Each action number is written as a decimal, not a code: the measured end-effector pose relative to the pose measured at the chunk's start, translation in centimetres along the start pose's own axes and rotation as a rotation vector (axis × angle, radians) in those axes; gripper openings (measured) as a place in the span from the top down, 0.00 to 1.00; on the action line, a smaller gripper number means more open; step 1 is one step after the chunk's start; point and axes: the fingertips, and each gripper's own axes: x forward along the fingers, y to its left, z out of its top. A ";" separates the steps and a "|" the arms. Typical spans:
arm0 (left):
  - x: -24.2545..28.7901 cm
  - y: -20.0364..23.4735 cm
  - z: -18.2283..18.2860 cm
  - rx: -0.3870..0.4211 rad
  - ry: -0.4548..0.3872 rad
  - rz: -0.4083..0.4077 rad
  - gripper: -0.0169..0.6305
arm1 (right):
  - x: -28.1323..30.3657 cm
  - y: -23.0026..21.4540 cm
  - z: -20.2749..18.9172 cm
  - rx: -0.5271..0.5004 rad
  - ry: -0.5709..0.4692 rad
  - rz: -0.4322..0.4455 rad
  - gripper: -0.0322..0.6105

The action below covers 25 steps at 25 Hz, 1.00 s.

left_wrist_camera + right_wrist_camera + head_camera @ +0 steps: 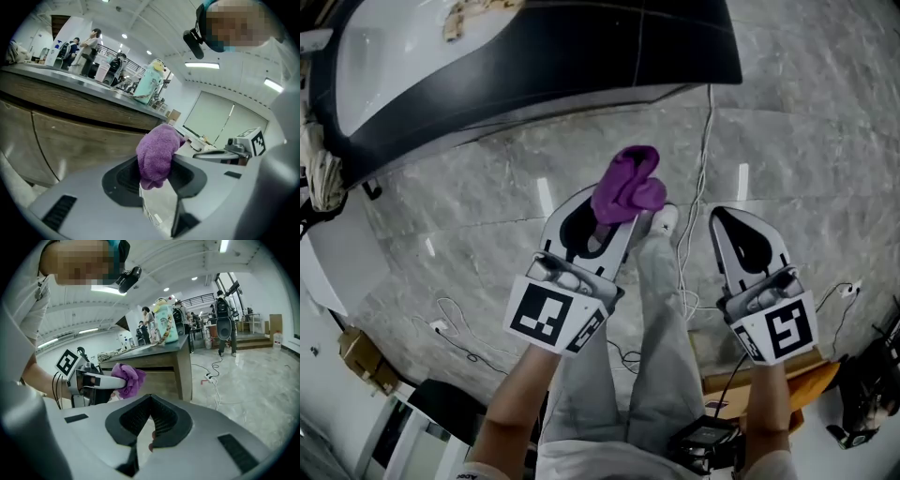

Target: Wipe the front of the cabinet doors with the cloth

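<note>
A purple cloth (626, 186) is bunched between the jaws of my left gripper (612, 217), which is shut on it. In the left gripper view the cloth (157, 154) sticks up from the jaws, with the wooden cabinet doors (70, 140) ahead and to the left, not touching. My right gripper (725, 218) hangs beside it, shut with nothing in it. The right gripper view shows its own jaws (150, 399) meeting at the tips, the left gripper (101, 380) with the cloth (127, 379), and the cabinet (164, 373) behind. The countertop (534, 66) hides the doors in the head view.
A pale green bottle (152, 82) and other items stand on the counter. White cables (701, 178) trail over the marble floor. The person's legs and shoe (664, 221) are below the grippers. A cardboard box (361, 354) lies at the lower left. People stand in the background (222, 319).
</note>
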 end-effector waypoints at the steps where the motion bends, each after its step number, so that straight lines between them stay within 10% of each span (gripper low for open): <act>1: 1.4 -0.2 -0.1 0.006 -0.003 0.001 0.76 | 0.1 -0.8 -0.4 0.002 -0.008 -0.001 0.91; 25: 11.9 4.1 0.2 0.024 0.053 -0.017 0.76 | 2.5 -0.5 -4.5 0.122 -0.026 0.002 0.91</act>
